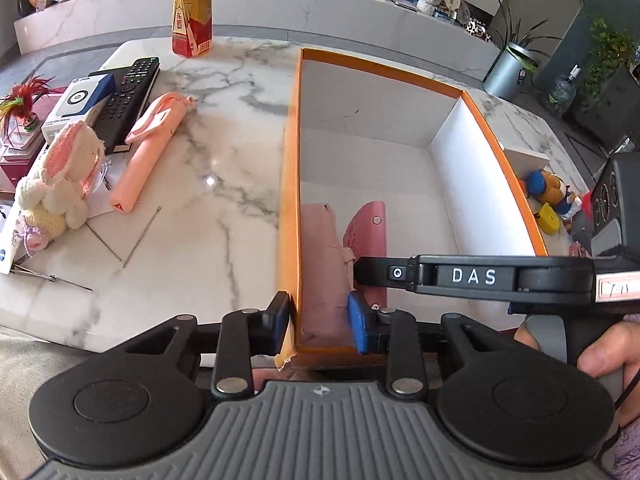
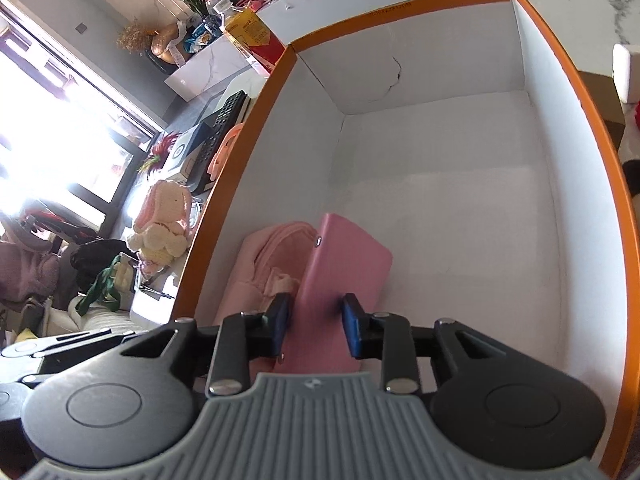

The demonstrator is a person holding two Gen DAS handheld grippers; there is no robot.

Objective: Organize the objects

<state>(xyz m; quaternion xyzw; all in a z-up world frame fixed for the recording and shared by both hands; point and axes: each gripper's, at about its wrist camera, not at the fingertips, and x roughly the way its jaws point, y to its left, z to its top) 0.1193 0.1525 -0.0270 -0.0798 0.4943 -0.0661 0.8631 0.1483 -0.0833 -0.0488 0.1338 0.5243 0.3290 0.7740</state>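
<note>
Right claw [image 2: 314, 326] parted astride pink wallet [image 2: 336, 280], long axis away; left claw [image 1: 320, 326] open across box wall [image 1: 289, 200].

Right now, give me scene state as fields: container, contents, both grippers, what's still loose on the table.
container: orange box, white inside, open top, on marble table
contents: pink wallet beside pale pink pouch, near left corner of box
left gripper: open, fingers straddle the box's near left wall
right gripper: inside box, fingers either side of pink wallet; contact unclear
left of box: peach folded umbrella, crochet bunny, remote, drink bottle
right of box: small plush toy
</note>
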